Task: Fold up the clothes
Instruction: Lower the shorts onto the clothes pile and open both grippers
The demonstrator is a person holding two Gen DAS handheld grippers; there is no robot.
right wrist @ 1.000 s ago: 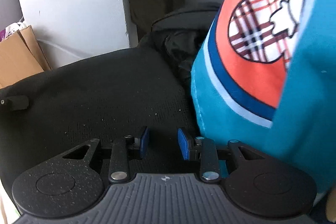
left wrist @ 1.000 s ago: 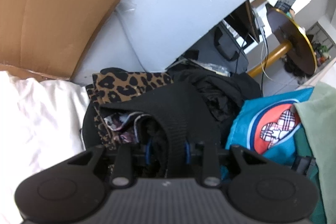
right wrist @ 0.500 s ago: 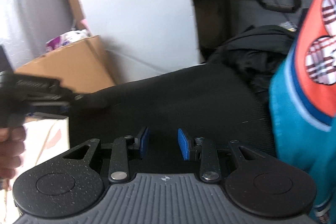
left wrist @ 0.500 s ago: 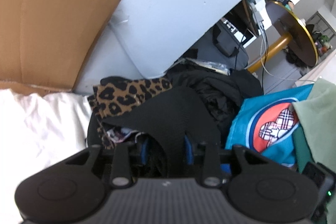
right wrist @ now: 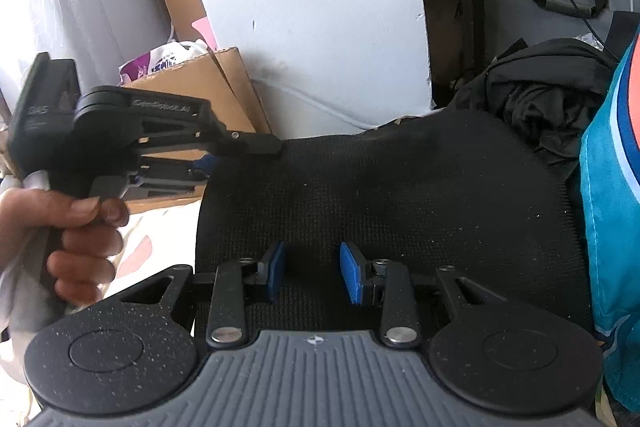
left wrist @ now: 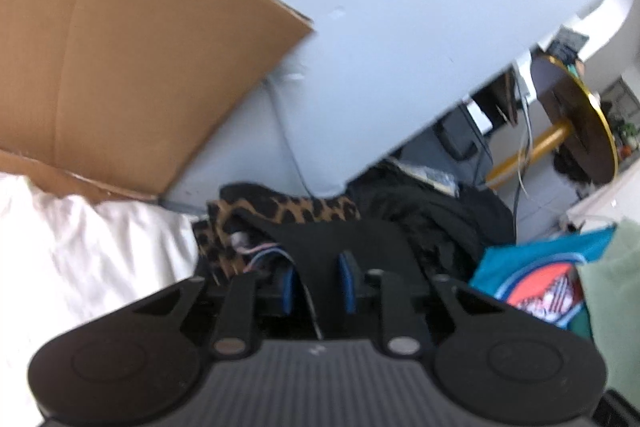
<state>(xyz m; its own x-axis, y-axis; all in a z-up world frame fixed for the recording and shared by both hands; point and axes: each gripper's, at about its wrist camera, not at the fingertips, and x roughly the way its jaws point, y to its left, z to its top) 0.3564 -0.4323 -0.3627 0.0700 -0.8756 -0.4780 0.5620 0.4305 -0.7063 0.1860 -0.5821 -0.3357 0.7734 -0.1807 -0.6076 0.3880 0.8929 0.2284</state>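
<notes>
A black knit garment (right wrist: 400,195) hangs stretched between my two grippers. My left gripper (left wrist: 318,281) is shut on its edge (left wrist: 340,239), the cloth running between the blue pads. In the right wrist view the left gripper (right wrist: 256,151) shows at the left, held by a hand, pinching the garment's top corner. My right gripper (right wrist: 314,277) has its blue pads parted a little, with the black cloth lying in and behind the gap; I cannot tell if it grips.
A pile of clothes lies ahead: a leopard-print piece (left wrist: 280,211), crumpled black clothes (left wrist: 440,211), a teal shirt with an orange emblem (left wrist: 536,283) (right wrist: 612,187), a pale green cloth (left wrist: 612,291). A cardboard box (left wrist: 120,59), a white panel (left wrist: 400,27) and a white sheet (left wrist: 80,251) surround them.
Both grippers have risen with the black garment, which is now spread between them. The left gripper has come into the right wrist view. The teal shirt has slid to the right edge.
</notes>
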